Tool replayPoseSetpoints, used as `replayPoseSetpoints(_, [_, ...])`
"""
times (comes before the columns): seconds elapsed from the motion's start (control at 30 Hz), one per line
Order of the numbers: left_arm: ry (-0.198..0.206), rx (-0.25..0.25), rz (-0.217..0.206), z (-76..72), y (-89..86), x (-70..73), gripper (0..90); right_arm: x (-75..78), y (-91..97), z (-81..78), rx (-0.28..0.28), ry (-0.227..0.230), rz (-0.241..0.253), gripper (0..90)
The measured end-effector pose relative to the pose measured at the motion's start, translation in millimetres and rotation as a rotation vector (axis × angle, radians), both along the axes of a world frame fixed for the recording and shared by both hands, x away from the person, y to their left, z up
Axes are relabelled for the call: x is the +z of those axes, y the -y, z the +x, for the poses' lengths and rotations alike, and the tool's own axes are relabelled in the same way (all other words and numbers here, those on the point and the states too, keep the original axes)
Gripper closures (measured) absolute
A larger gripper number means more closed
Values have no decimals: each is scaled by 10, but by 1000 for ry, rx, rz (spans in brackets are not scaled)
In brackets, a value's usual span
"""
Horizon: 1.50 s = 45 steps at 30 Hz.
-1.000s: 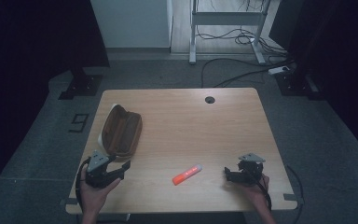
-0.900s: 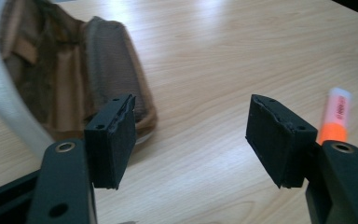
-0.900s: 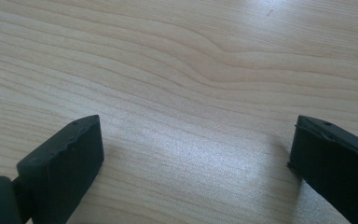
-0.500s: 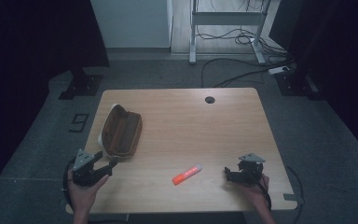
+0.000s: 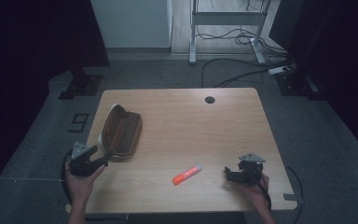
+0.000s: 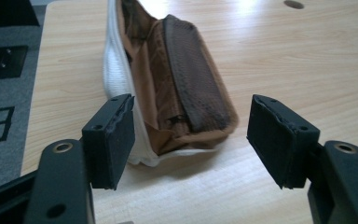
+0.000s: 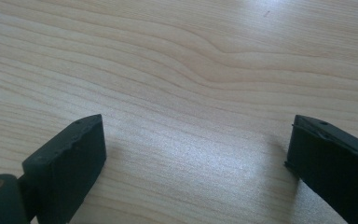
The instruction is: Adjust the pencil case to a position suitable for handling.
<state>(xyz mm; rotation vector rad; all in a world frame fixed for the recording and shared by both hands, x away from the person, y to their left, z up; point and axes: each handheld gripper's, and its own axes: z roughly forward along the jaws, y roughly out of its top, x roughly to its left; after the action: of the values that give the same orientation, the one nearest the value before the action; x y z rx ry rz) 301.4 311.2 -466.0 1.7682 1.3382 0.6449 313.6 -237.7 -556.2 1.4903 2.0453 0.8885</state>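
**Both Grippers Spread, Pencil Case at the Left Jaws**

The wooden table [image 5: 182, 121] is carrying two loose items. A brown pencil case [image 5: 121, 133] is lying open on the left half, its long axis running away from the person, with a white outer edge showing along its left side. An orange marker [image 5: 187, 174] is lying near the front edge, roughly midway between the two hands and well apart from the case.

The left gripper [image 5: 103, 157] is being held in the person's left hand [image 5: 80, 179] at the front-left corner of the table. Its jaws are standing wide apart and are gripping nothing. In the left gripper view, the near end of the pencil case [image 6: 177, 88] is sitting just beyond the gap between the two black jaws — the left jaw is lining up with the white edge of the case; contact cannot be confirmed.

The right gripper [image 5: 227, 173] is being held in the right hand [image 5: 254, 189] near the front-right corner, well apart from the marker. Its jaws are likewise spread and empty — the right gripper view is showing bare wood grain [image 7: 191, 84] between them.

A round cable hole [image 5: 209, 99] is sitting near the far edge of the table.
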Motion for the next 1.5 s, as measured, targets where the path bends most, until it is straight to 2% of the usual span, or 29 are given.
replayPoseSetpoints(0.3, [-39, 37, -6, 188, -119, -80, 321, 0, 1, -5, 1, 4, 3, 51])
replayPoseSetpoints(0.47, [-43, 46, -29, 281, -181, -111, 320, 0, 1, -4, 1, 4, 3, 51])
replayPoseSetpoints(0.8, [-89, 64, -39, 499, -193, -219, 314, 0, 2, -4, 0, 4, 3, 52])
replayPoseSetpoints(0.97, [-103, 76, -32, 569, -197, -271, 316, 0, 1, -4, 0, 4, 3, 52])
replayPoseSetpoints(1.1, [-114, 88, -44, 637, -209, -323, 318, 0, 2, -4, 0, 4, 3, 52])
replayPoseSetpoints(1.13, [-122, 83, -61, 672, -213, -347, 327, 0, 2, -5, 0, 4, 3, 52])
replayPoseSetpoints(1.3, [-137, 101, -61, 738, -224, -404, 358, 0, 1, -5, 0, 4, 3, 52])
replayPoseSetpoints(1.4, [-144, 100, -45, 770, -218, -443, 378, 0, 2, -4, 0, 4, 3, 52])
replayPoseSetpoints(1.5, [-156, 101, -33, 781, -222, -463, 469, 0, 2, -4, 0, 4, 3, 52])
